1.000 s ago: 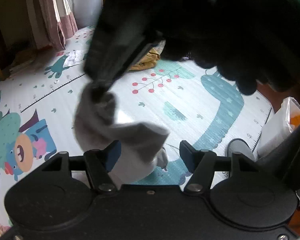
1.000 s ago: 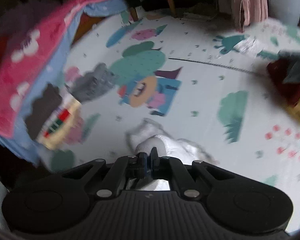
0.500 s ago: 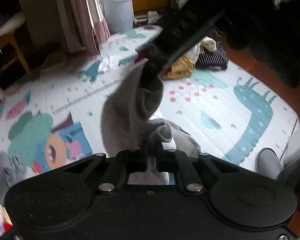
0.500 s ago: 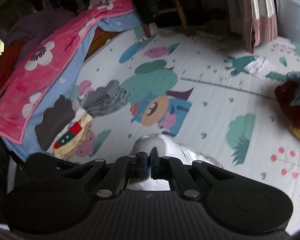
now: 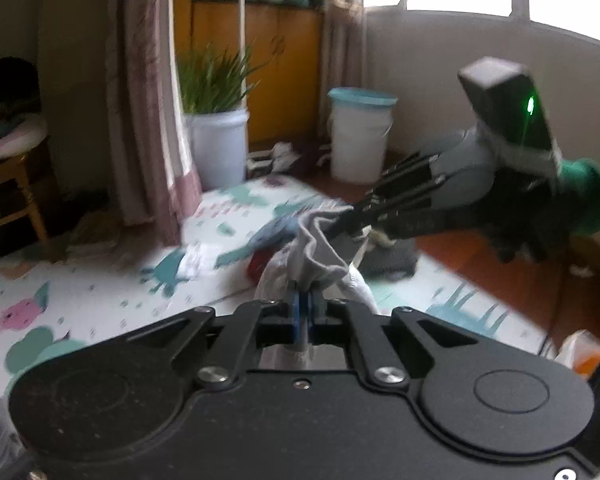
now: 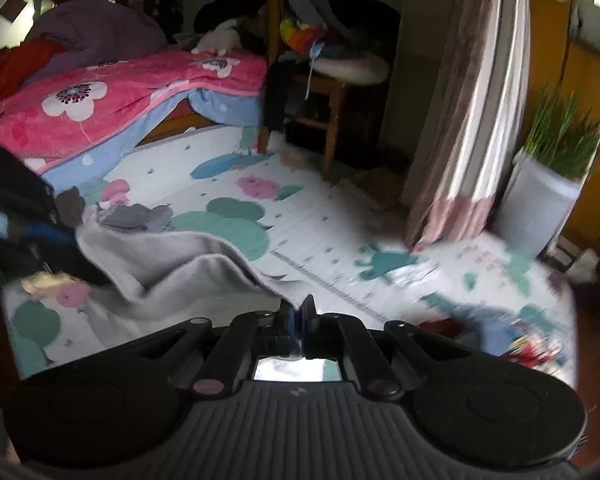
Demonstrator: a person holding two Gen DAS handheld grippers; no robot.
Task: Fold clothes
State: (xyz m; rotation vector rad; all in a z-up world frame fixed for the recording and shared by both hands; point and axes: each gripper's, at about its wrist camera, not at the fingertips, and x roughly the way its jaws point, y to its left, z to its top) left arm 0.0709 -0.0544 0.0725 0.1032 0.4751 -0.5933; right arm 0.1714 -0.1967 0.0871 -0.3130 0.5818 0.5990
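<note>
A light grey garment (image 5: 320, 252) hangs in the air between both grippers. My left gripper (image 5: 305, 300) is shut on one edge of it. My right gripper (image 6: 298, 312) is shut on another edge, and the grey cloth (image 6: 172, 276) stretches from it to the left, towards the left gripper (image 6: 24, 232). In the left wrist view the right gripper (image 5: 352, 220) reaches in from the right and pinches the cloth's top. Folded clothes (image 6: 136, 216) lie on the patterned play mat (image 6: 320, 232) by the bed.
A bed with a pink flowered blanket (image 6: 100, 100) stands at the left, a wooden chair (image 6: 320, 92) behind the mat. A curtain (image 5: 148, 120), a potted plant (image 5: 216, 136) and a white bucket (image 5: 360, 132) stand at the mat's far edge. Loose clothes (image 6: 516, 340) lie at the right.
Both grippers have risen and tilted up with the grey garment. The left gripper, open a second ago, has shut on the cloth. The cloth is now spread between the two grippers.
</note>
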